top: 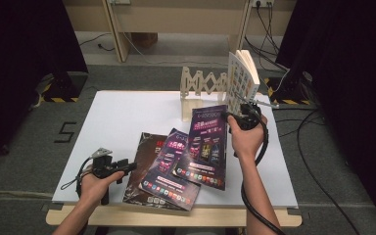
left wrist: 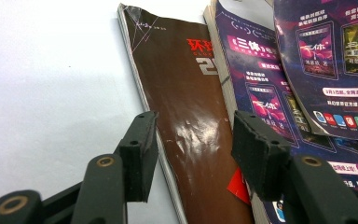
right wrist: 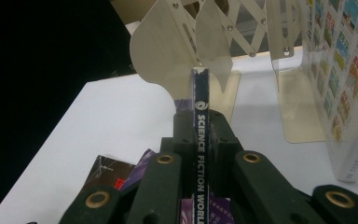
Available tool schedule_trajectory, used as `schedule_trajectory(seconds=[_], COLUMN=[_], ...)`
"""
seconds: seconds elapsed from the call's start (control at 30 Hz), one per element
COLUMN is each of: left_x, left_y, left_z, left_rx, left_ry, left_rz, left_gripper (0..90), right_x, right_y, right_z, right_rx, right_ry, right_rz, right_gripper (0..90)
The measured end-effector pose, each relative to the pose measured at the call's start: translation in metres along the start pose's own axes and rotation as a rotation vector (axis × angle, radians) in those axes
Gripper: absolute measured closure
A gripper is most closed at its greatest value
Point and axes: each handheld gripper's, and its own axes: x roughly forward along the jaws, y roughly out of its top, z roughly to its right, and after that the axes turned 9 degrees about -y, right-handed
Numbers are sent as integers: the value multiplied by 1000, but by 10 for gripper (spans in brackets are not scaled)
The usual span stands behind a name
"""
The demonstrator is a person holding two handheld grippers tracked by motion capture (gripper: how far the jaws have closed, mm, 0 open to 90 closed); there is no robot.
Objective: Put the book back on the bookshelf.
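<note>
Three glossy magazines were in play on the white counter (top: 127, 112). A brown-covered magazine (top: 144, 161) and a purple-covered magazine (top: 169, 171) lay flat, overlapping near the front edge. A third purple science-fiction magazine (top: 206, 147) was lifted by its top edge, its lower part resting over the other two. A fourth book, a white paperback with a grid of small pictures on its cover (top: 240, 81), stood upright at the right end of a beige expanding wooden book rack (top: 200, 85); whether it touched the rack was hard to tell.

The right gripper (top: 242, 117) had its jaws clamped on the third magazine's spine, pointing toward the rack's dividers. The left gripper (top: 122, 166) rested low beside the brown magazine's left edge, jaws apart and gripping nothing.
</note>
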Motion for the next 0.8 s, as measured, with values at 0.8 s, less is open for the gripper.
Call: schedule_trajectory(seconds=[0.8], left_x=[1], left_y=[0], left_z=[0], left_rx=[6], left_ry=[-7], left_rz=[-1], left_gripper=[496], right_x=[-4], right_y=[10], right_z=[-2], right_rx=[-3], right_ry=[-13], right_rz=[22], right_gripper=[846])
